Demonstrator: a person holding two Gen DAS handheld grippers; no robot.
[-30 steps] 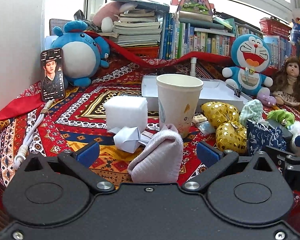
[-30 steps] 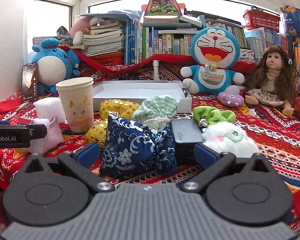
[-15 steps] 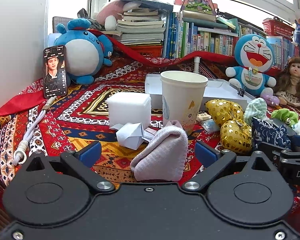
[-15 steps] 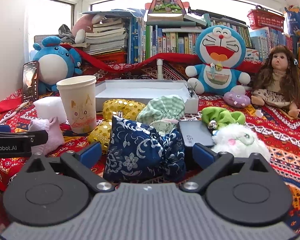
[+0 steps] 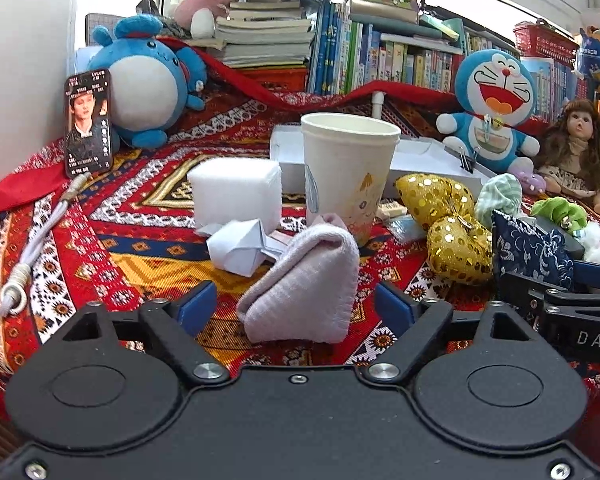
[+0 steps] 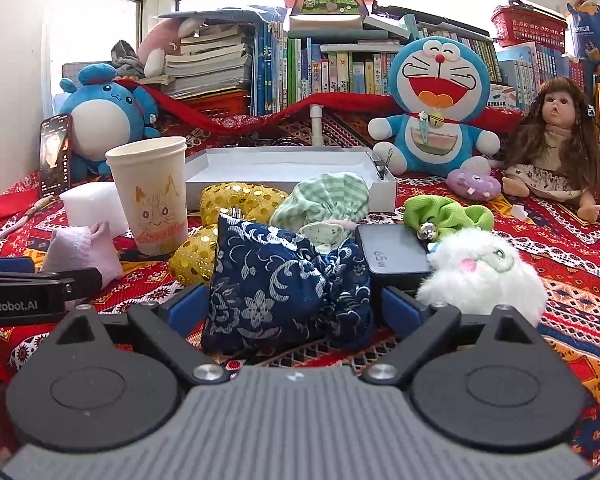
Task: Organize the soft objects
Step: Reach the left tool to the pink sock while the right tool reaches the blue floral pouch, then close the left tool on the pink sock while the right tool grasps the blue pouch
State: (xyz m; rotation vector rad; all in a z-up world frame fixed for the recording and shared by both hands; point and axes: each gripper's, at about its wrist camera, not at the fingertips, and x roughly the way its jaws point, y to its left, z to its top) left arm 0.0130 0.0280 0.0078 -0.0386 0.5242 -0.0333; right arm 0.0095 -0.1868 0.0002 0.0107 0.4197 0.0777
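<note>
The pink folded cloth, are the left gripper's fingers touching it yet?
Apart. The left wrist view shows the left gripper open around the pink folded cloth, with patterned cloth visible between each blue finger pad and it.

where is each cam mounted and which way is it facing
Left wrist: on the left gripper, looking forward low over the pink cloth between its open jaws; right gripper at the right edge.
Right wrist: on the right gripper, facing the blue floral pouch between open jaws; left gripper at the left edge.
Shared: paper cup, pouch, cloth.
</note>
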